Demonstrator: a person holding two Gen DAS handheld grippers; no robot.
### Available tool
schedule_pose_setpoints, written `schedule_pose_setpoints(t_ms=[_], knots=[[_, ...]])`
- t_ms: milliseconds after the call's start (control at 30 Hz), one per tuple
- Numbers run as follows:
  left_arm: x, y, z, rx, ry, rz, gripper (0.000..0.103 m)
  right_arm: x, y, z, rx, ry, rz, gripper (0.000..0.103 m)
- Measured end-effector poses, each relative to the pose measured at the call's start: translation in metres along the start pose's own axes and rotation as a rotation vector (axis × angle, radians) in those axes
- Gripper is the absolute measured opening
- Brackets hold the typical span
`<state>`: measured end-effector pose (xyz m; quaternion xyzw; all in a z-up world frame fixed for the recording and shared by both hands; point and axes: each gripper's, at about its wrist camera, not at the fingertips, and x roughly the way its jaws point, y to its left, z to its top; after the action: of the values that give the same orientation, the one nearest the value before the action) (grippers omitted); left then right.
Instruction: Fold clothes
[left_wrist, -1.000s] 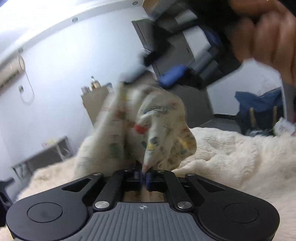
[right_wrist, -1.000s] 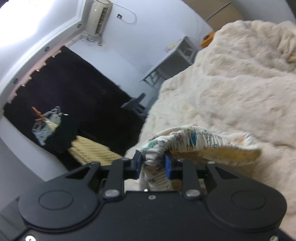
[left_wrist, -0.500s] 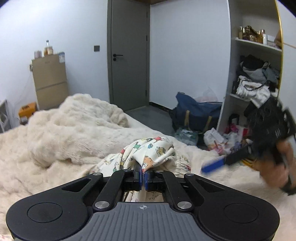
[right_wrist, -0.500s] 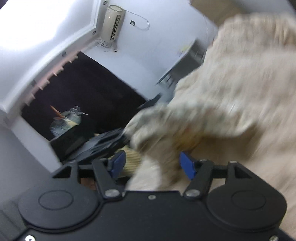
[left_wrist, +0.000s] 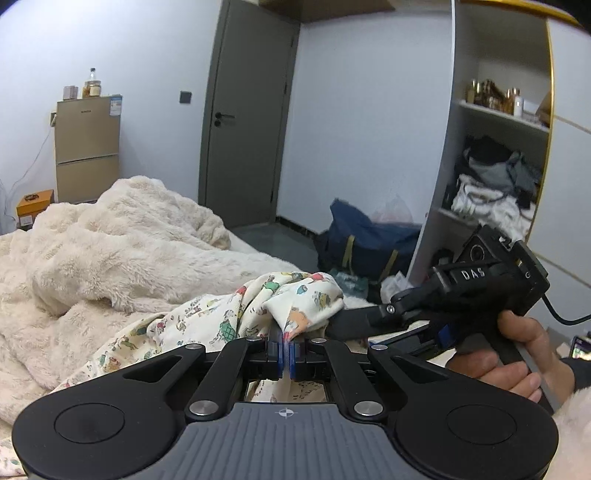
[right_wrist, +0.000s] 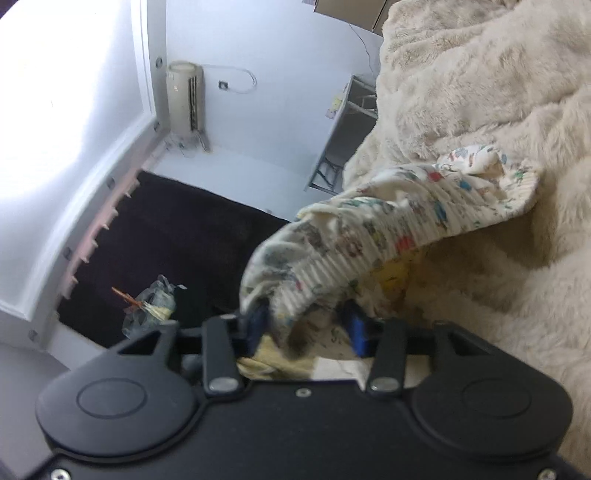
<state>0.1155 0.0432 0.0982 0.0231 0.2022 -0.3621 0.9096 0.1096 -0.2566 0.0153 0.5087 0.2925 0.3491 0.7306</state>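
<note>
A cream garment with a cartoon print (left_wrist: 229, 317) lies bunched on the fluffy bed cover. My left gripper (left_wrist: 284, 345) is shut on a fold of it, the blue pads pinching the cloth. In the left wrist view my right gripper (left_wrist: 369, 319) comes in from the right, held by a hand (left_wrist: 513, 354), with its finger ends against the garment's far side. In the right wrist view the garment's ribbed waistband (right_wrist: 354, 236) droops between the two blue pads of my right gripper (right_wrist: 306, 326). Those pads stand apart, the left one touching cloth.
A cream fluffy blanket (left_wrist: 122, 247) covers the bed and rises in a heap at the back. Beyond the bed's end are a grey door (left_wrist: 243, 110), a small fridge (left_wrist: 86, 147), a blue bag (left_wrist: 365, 236) on the floor and open shelves (left_wrist: 491, 181) with clothes.
My right gripper let go of the waistband and opened wide; its pads now stand closer together around the cloth. My left gripper stayed shut and came down with the garment onto the bed.
</note>
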Motion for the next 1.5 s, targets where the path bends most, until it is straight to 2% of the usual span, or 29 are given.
schedule_pose_setpoints(t_ms=[33, 67, 100, 167, 200, 300, 333, 367, 400, 500, 533, 567, 633, 667, 733, 867, 933, 967, 1133, 1200, 1233, 1267, 1300, 1367, 1433, 1467, 1500], knots=[[-0.006, 0.003, -0.009, -0.017, -0.038, 0.038, 0.044, -0.001, 0.002, 0.002, -0.006, -0.006, 0.004, 0.025], [-0.014, 0.008, -0.021, -0.023, -0.049, 0.081, 0.058, -0.003, 0.006, 0.005, -0.019, -0.013, 0.006, 0.019], [-0.022, 0.013, -0.033, -0.028, -0.058, 0.125, 0.058, -0.005, 0.008, 0.006, -0.025, -0.02, 0.01, 0.014], [-0.039, 0.023, -0.056, -0.001, -0.031, 0.292, 0.059, -0.016, 0.017, 0.017, -0.038, -0.059, 0.024, 0.013], [-0.05, 0.028, -0.07, 0.039, -0.001, 0.42, 0.059, -0.02, 0.02, 0.022, -0.041, -0.072, 0.025, 0.013], [-0.09, 0.054, -0.109, 0.166, 0.122, 0.741, 0.062, -0.027, 0.024, 0.035, -0.043, -0.093, 0.02, 0.013], [-0.104, 0.063, -0.116, 0.172, 0.148, 0.814, 0.067, -0.029, 0.023, 0.038, -0.043, -0.096, 0.017, 0.013], [-0.129, 0.077, -0.123, 0.16, 0.179, 0.919, 0.08, -0.03, 0.022, 0.04, -0.044, -0.099, 0.013, 0.013], [-0.153, 0.09, -0.13, 0.147, 0.21, 1.023, 0.086, -0.032, 0.022, 0.041, -0.044, -0.1, 0.011, 0.013], [-0.227, 0.132, -0.151, 0.103, 0.305, 1.338, 0.087, -0.035, 0.022, 0.041, -0.042, -0.092, 0.009, 0.013], [-0.257, 0.145, -0.157, 0.082, 0.331, 1.509, 0.087, -0.036, 0.022, 0.04, -0.046, -0.09, 0.008, 0.013], [-0.263, 0.146, -0.158, 0.078, 0.329, 1.531, 0.087, -0.037, 0.023, 0.039, -0.051, -0.087, 0.006, 0.013], [-0.294, 0.148, -0.167, 0.036, 0.29, 1.631, 0.087, -0.039, 0.024, 0.037, -0.056, -0.086, 0.003, 0.013], [-0.288, 0.143, -0.182, 0.052, 0.33, 1.492, 0.092, -0.039, 0.024, 0.036, -0.057, -0.085, 0.001, 0.013], [-0.278, 0.133, -0.212, 0.081, 0.403, 1.216, 0.094, -0.038, 0.025, 0.035, -0.06, -0.083, -0.001, 0.013], [-0.225, 0.13, -0.266, 0.118, 0.453, 0.84, 0.091, -0.04, 0.026, 0.033, -0.081, -0.069, -0.007, 0.013], [-0.211, 0.13, -0.27, 0.146, 0.454, 0.781, 0.088, -0.043, 0.026, 0.032, -0.099, -0.061, -0.014, 0.013], [-0.204, 0.13, -0.272, 0.16, 0.454, 0.752, 0.082, -0.045, 0.026, 0.032, -0.105, -0.059, -0.019, 0.013], [-0.168, 0.132, -0.283, 0.227, 0.454, 0.604, 0.078, -0.055, 0.021, 0.03, -0.102, -0.055, -0.036, 0.013], [-0.154, 0.132, -0.287, 0.254, 0.454, 0.546, 0.058, -0.06, 0.017, 0.029, -0.104, -0.052, -0.045, 0.013], [-0.15, 0.131, -0.288, 0.266, 0.469, 0.539, 0.032, -0.062, 0.016, 0.029, -0.109, -0.049, -0.049, 0.013], [-0.143, 0.136, -0.288, 0.242, 0.484, 0.528, 0.009, -0.064, 0.015, 0.029, -0.115, -0.045, -0.054, 0.013], [-0.145, 0.138, -0.287, 0.213, 0.465, 0.529, 0.004, -0.065, 0.015, 0.028, -0.118, -0.044, -0.056, 0.013], [-0.159, 0.155, -0.276, 0.055, 0.368, 0.52, 0.004, -0.069, 0.015, 0.029, -0.136, -0.041, -0.075, 0.013], [-0.167, 0.167, -0.269, -0.041, 0.315, 0.51, 0.003, -0.072, 0.015, 0.03, -0.151, -0.041, -0.084, 0.013], [-0.188, 0.187, -0.257, -0.193, 0.233, 0.487, 0.003, -0.073, 0.017, 0.032, -0.162, -0.042, -0.089, 0.013], [-0.194, 0.192, -0.252, -0.236, 0.202, 0.48, 0.003, -0.074, 0.018, 0.033, -0.169, -0.042, -0.092, 0.012]])
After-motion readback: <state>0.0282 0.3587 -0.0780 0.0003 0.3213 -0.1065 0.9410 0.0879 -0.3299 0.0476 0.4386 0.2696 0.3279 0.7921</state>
